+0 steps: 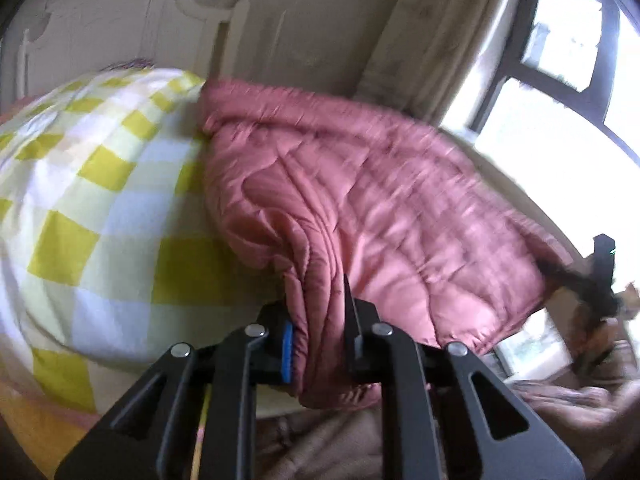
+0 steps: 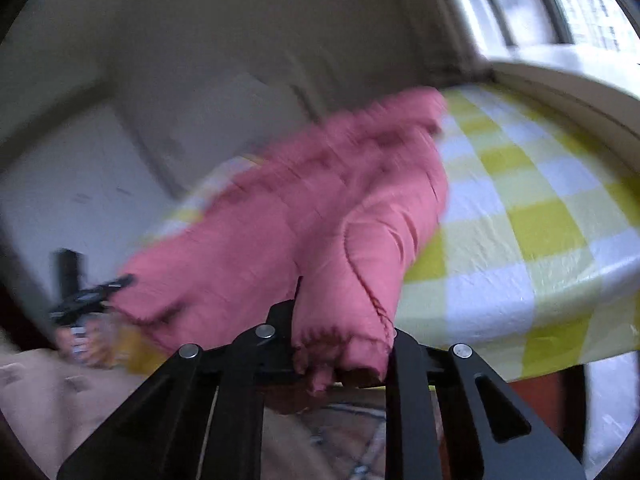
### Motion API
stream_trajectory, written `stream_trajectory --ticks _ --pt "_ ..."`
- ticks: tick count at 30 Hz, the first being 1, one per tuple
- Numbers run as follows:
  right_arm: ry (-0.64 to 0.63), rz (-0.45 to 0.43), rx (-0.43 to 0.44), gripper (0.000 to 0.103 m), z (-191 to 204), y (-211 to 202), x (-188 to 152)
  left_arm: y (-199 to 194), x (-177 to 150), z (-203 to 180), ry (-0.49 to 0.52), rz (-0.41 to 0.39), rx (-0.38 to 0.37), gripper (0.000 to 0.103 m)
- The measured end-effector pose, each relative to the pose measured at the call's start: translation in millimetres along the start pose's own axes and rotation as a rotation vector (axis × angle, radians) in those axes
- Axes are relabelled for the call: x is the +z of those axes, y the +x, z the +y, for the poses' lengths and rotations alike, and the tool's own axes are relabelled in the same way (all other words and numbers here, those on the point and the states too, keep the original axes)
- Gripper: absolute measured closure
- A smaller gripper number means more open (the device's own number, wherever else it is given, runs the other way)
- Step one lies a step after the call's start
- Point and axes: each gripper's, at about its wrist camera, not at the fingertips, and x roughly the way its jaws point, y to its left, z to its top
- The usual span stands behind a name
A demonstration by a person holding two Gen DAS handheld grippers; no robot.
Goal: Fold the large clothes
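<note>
A pink quilted jacket (image 1: 360, 184) hangs stretched above the bed, held at two ends. My left gripper (image 1: 320, 320) is shut on one bunched edge of the jacket, the fabric pinched between its black fingers. My right gripper (image 2: 340, 320) is shut on another bunched edge of the jacket (image 2: 320, 208). In the left wrist view the right gripper (image 1: 600, 276) shows at the jacket's far right corner. In the right wrist view the left gripper (image 2: 88, 296) shows at the jacket's far left corner. Both views are blurred by motion.
The bed has a yellow, white and pale blue checked sheet (image 1: 88, 184), also in the right wrist view (image 2: 520, 216). A white headboard (image 1: 120, 20) stands behind. A curtain (image 1: 432, 40) and a bright window (image 1: 560, 80) are to the right.
</note>
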Motion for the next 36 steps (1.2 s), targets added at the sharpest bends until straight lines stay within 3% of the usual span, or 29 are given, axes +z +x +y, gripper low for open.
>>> stream_trajectory --ticks 3,5,8,10,13,16,17,19,20,21,23,25,28,31,34,35,36 --pt "-0.082 -0.129 0.103 0.084 39.8 -50.6 17.3 -54.2 3.1 1.7 -0.049 -0.104 -0.146 0.086" --pt "-0.165 -0.216 0.121 0.084 72.8 -76.3 37.8 -98.7 6.9 -2.4 -0.054 -0.194 -0.255 0.086" --pt "-0.190 -0.281 0.084 0.084 102.8 -80.9 76.4 -149.8 23.1 -14.0 -0.022 -0.324 -0.346 0.084" --pt "-0.166 -0.261 0.019 0.084 106.5 -57.2 103.1 -159.0 41.3 -14.5 -0.042 -0.360 -0.349 0.082" --pt "-0.081 -0.162 -0.117 0.083 87.2 18.5 145.8 -133.2 76.7 -4.5 -0.117 -0.331 -0.250 0.079" --pt "0.057 -0.059 -0.201 0.081 44.3 97.4 178.3 -73.8 113.3 20.8 -0.237 -0.246 -0.176 0.076" --pt "0.099 -0.025 -0.221 0.074 31.0 118.1 183.8 -58.0 121.4 29.0 -0.260 -0.231 -0.147 0.075" --pt "0.207 0.085 -0.271 0.042 -2.8 168.4 188.2 -12.3 146.3 51.1 -0.304 -0.183 -0.060 0.066" --pt "0.278 0.122 -0.307 0.015 -22.7 189.6 186.9 13.9 158.1 62.6 -0.325 -0.143 -0.020 0.050" --pt "0.319 0.118 -0.327 0.009 -35.2 197.3 180.1 36.0 165.9 74.9 -0.355 -0.108 0.011 0.032" --pt "0.368 0.126 -0.319 0.009 -50.2 204.3 172.3 77.3 175.7 103.5 -0.413 -0.073 0.183 0.016" --pt "0.376 0.078 -0.290 0.009 -51.7 189.3 167.7 95.2 169.8 125.8 -0.461 -0.034 0.298 0.016" --pt "0.228 0.050 -0.432 0.009 -39.8 164.6 173.1 92.5 155.7 146.1 -0.557 -0.043 0.256 0.016" --pt "0.167 0.111 -0.496 0.009 -41.9 162.6 174.7 82.6 153.5 141.9 -0.474 -0.049 0.275 0.016" --pt "0.176 0.231 -0.499 0.010 -65.0 176.0 165.5 85.6 157.4 131.9 -0.397 0.007 0.199 0.016" --pt "0.178 0.251 -0.491 0.020 -76.6 187.6 159.7 88.3 158.5 128.9 -0.376 0.028 0.182 0.016" --pt "0.175 0.285 -0.480 0.038 -81.9 193.8 154.9 94.7 162.2 123.8 -0.353 0.046 0.180 0.016"
